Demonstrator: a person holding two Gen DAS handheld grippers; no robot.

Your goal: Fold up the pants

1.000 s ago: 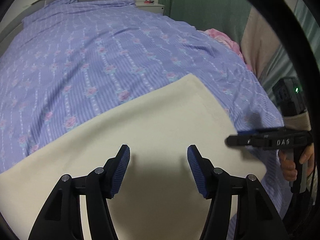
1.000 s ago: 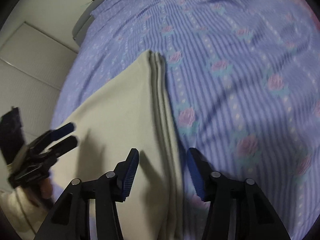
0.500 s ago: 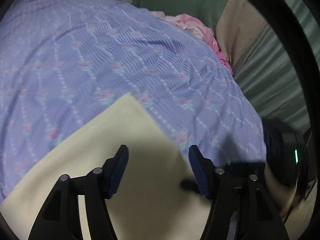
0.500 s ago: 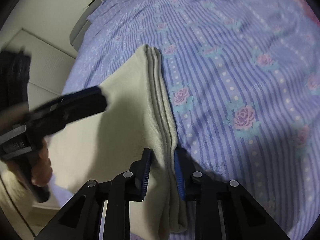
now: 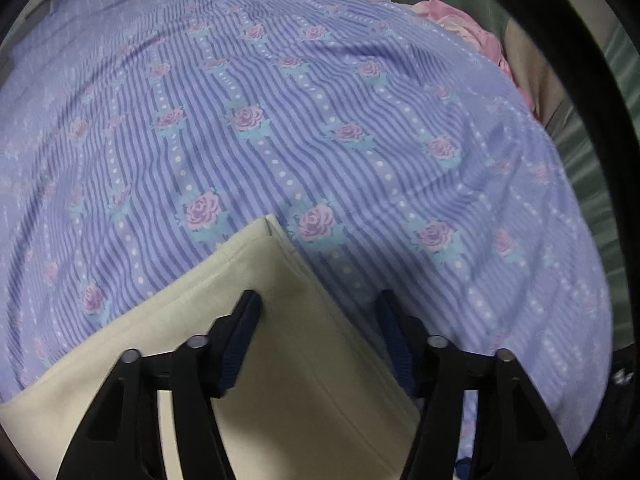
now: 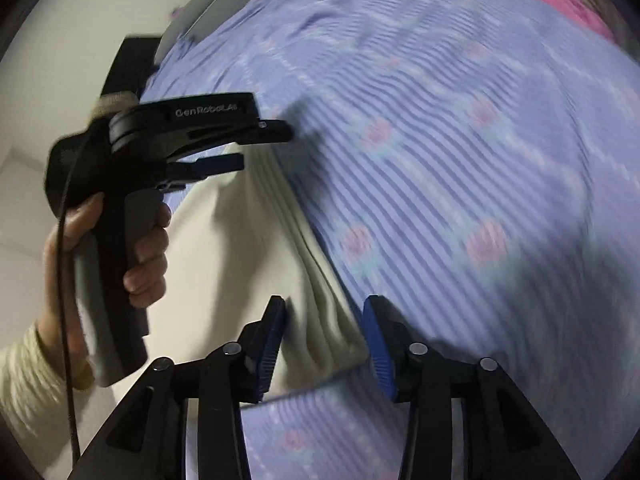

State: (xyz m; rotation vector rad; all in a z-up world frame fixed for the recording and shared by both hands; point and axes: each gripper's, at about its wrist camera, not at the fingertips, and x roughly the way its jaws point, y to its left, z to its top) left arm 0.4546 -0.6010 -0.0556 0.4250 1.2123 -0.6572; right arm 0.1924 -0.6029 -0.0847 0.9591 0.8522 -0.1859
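Note:
Cream pants [image 5: 280, 272] lie folded on the bed, with layered edges along the right side. My left gripper [image 5: 318, 304] points steeply down over their far right corner. Its jaws straddle the layered edge and are closing, but the pads do not press on the cloth. My right gripper [image 6: 325, 308] sits at the near end of the same edge of the pants [image 6: 248, 260]. Its jaws are opening, with bunched cloth loose between them. In the right wrist view the left gripper [image 6: 264, 148] shows from the side, held by a hand [image 6: 148, 248].
A purple striped bedsheet [image 5: 320, 120] with roses covers the bed [image 6: 480, 160]. Pink cloth [image 5: 460, 20] lies at the far right edge beside a green curtain [image 5: 580, 184]. A grey headboard [image 6: 216, 12] stands at the far end. A cream sleeve [image 6: 28, 380] is at lower left.
The left gripper has travelled right along the pants to their layered corner. The right gripper closed on the edge, then opened its jaws again, and its view rolled.

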